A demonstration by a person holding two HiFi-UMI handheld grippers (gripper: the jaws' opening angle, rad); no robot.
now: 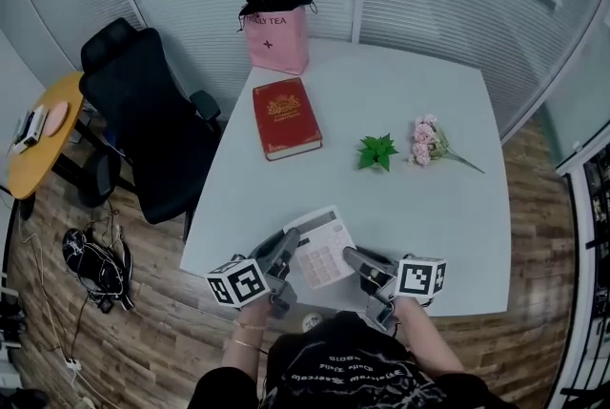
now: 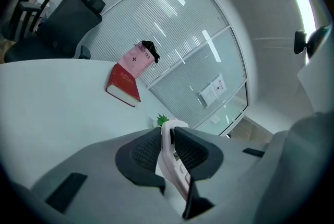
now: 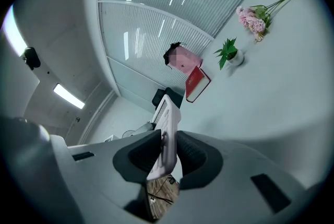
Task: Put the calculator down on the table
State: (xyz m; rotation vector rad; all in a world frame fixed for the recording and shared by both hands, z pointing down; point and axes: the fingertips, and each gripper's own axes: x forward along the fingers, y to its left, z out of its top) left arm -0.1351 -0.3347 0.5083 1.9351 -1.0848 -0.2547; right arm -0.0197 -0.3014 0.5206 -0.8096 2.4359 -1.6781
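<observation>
Two grips on one calculator: the left hand-held gripper is pinching its left edge and the right hand-held gripper its right edge. Each gripper view shows the ribbed pads pressed onto the thin white body, one pad on either face. From the head view the calculator sits key-face up between the two, over the near edge of the white counter, close to the person's body. Can't tell from any view whether its underside touches the surface (the right gripper view shows wood floor under the end nearest that camera). In that view the calculator tilts up and away from the jaws. The rest of the counter, all well apart from the calculator: a red book lying flat toward the far left, a pink bag standing at the far edge just behind it, a small green plant near the middle, and pink flowers lying just to its right. A black office chair is parked at the left side of the counter.
</observation>
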